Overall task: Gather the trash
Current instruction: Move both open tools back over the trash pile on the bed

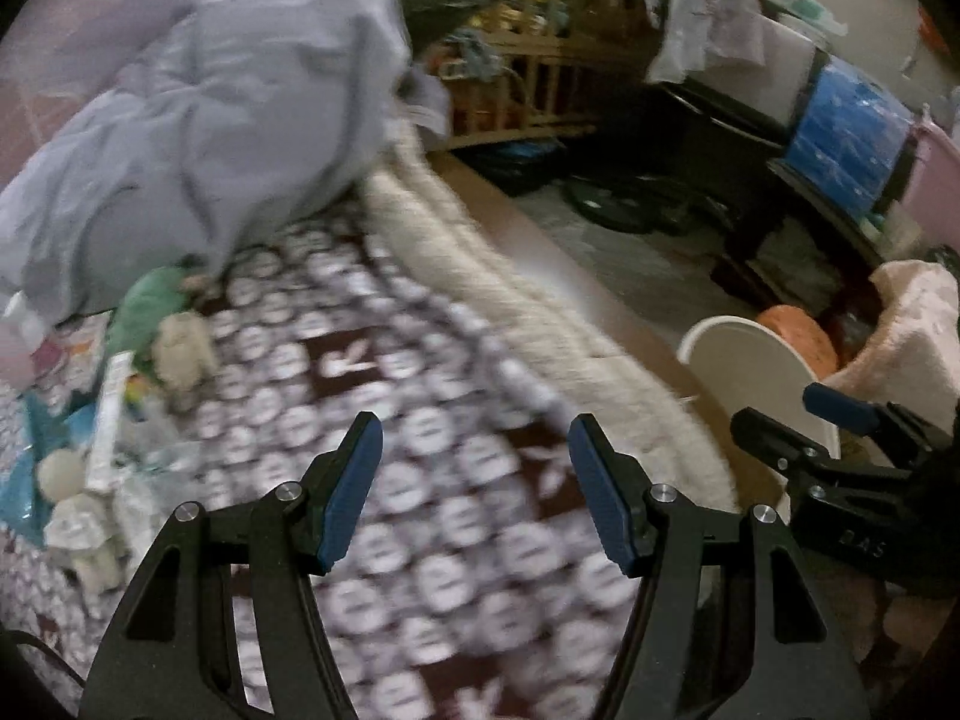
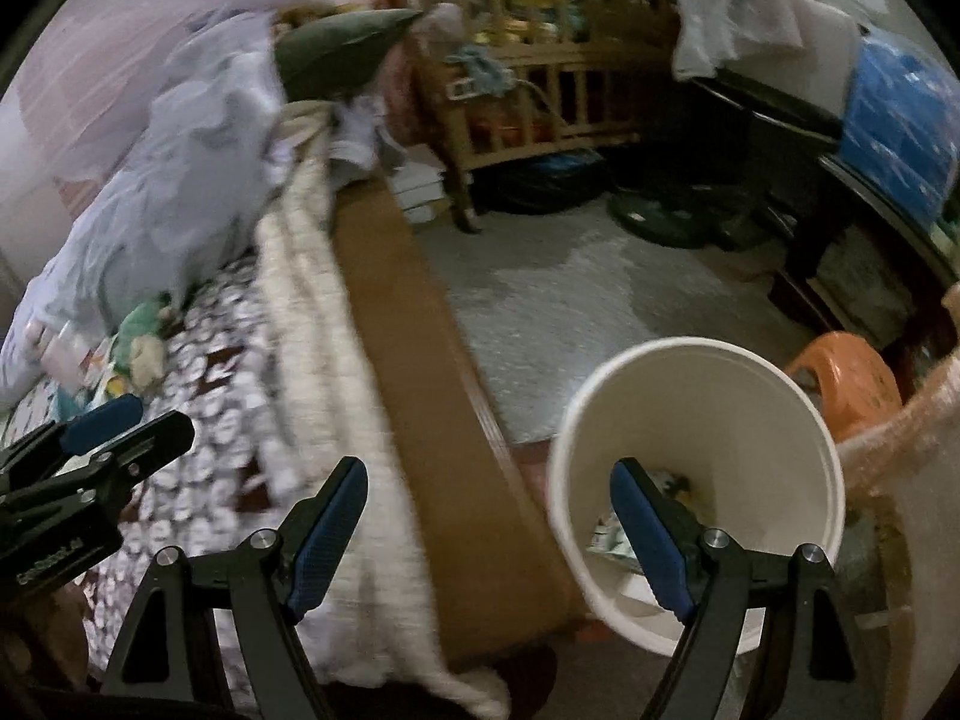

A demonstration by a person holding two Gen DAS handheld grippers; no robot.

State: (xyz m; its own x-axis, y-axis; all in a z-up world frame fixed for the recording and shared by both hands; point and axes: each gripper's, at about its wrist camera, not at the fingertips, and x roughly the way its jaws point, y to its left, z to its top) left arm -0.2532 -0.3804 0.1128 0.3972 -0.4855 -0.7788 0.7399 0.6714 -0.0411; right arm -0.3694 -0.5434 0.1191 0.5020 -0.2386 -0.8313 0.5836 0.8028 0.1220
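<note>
Both our left tongs [image 1: 474, 450] and right tongs [image 2: 489, 498] gape empty; next we reach for crumpled wrappers [image 1: 90, 480] on the patterned bed [image 1: 420, 420], then the white round plastic bucket [image 2: 780, 408].

empty left hand-held gripper [image 1: 474, 480], patterned bedspread [image 1: 420, 408], white bucket [image 1: 750, 360]

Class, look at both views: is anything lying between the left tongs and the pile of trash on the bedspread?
Nothing visible. The left tongs stand open and empty over bare patterned bedspread; the trash pile lies to their left, unobstructed.
</note>
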